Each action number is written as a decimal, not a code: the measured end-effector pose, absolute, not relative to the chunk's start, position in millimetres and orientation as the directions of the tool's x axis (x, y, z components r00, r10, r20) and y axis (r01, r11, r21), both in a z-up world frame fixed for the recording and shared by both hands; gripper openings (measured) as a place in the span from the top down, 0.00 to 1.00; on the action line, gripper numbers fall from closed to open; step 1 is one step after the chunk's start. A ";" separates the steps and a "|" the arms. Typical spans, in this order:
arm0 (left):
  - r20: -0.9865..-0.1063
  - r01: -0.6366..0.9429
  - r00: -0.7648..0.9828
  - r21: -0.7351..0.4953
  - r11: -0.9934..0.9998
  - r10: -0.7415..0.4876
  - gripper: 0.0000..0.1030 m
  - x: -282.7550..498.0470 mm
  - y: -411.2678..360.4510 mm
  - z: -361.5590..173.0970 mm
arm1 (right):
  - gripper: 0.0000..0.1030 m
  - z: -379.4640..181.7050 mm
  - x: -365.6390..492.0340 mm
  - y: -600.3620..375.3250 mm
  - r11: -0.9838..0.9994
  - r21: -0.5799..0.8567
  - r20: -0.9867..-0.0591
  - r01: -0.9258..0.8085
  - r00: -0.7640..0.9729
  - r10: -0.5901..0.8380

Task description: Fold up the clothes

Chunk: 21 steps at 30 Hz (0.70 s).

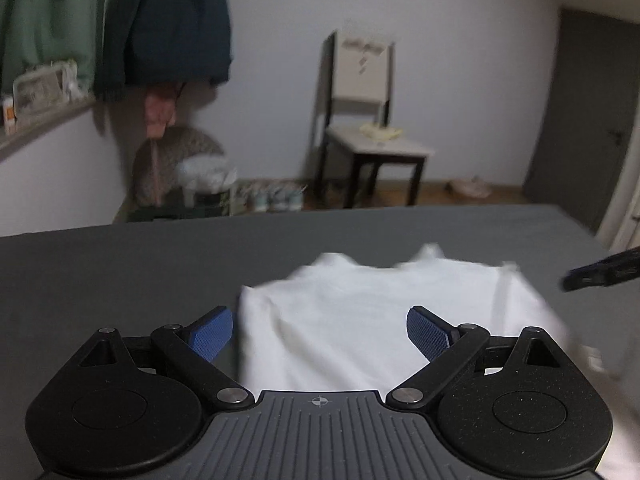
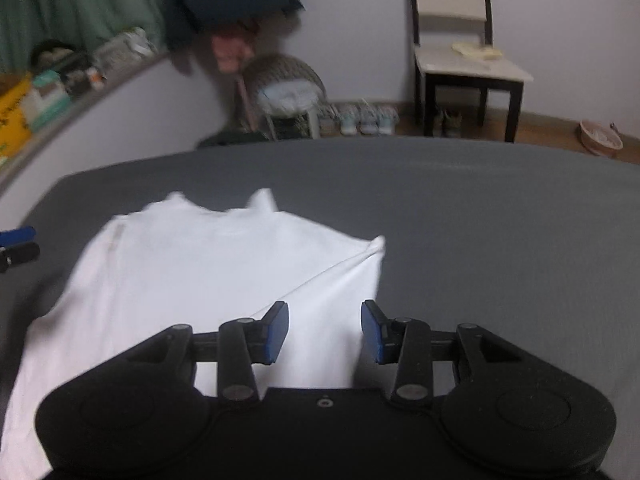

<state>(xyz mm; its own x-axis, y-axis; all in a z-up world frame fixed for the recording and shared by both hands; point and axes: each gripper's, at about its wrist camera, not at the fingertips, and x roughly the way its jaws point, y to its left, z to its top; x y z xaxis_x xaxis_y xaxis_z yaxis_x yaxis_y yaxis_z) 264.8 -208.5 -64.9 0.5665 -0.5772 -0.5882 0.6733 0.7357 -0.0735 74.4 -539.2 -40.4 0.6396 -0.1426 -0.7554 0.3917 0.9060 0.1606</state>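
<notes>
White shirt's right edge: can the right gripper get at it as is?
Probably yes. The right gripper is open, directly over the white shirt at its right edge, with only bare grey bed sheet beside it and nothing between.

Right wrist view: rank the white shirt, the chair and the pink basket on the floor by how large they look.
1. White shirt, largest by far, though nearest the camera.
2. Chair, farther off, so its true size is unsure.
3. Pink basket, smallest.
</notes>
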 end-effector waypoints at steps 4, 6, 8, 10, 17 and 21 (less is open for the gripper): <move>-0.654 0.633 0.570 -0.035 0.773 -0.497 0.08 320.3 -233.5 -85.0 | 0.62 -62.5 110.2 -567.2 0.892 0.177 -0.795 0.415 0.594 -0.118; -0.672 0.614 0.543 -0.091 0.784 -0.503 0.09 338.7 -239.4 -94.1 | 0.62 -73.6 121.4 -575.6 0.891 0.182 -0.814 0.415 0.572 -0.100; -0.703 0.607 0.493 -0.144 0.781 -0.513 0.09 353.4 -245.9 -104.5 | 0.62 -85.2 127.6 -584.5 0.881 0.209 -0.828 0.424 0.556 -0.071; -0.719 0.609 0.478 -0.144 0.780 -0.505 0.12 360.4 -254.1 -113.4 | 0.62 -93.6 129.0 -592.3 0.863 0.258 -0.821 0.435 0.569 -0.041; -0.734 0.596 0.455 -0.171 0.785 -0.505 0.69 360.4 -265.1 -131.9 | 0.68 -108.1 128.7 -606.5 0.779 0.431 -0.744 0.455 0.668 0.022; -0.719 0.589 0.483 -0.154 0.793 -0.499 0.91 353.3 -267.8 -133.6 | 0.92 -112.2 123.1 -609.5 0.707 0.478 -0.725 0.521 0.689 -0.018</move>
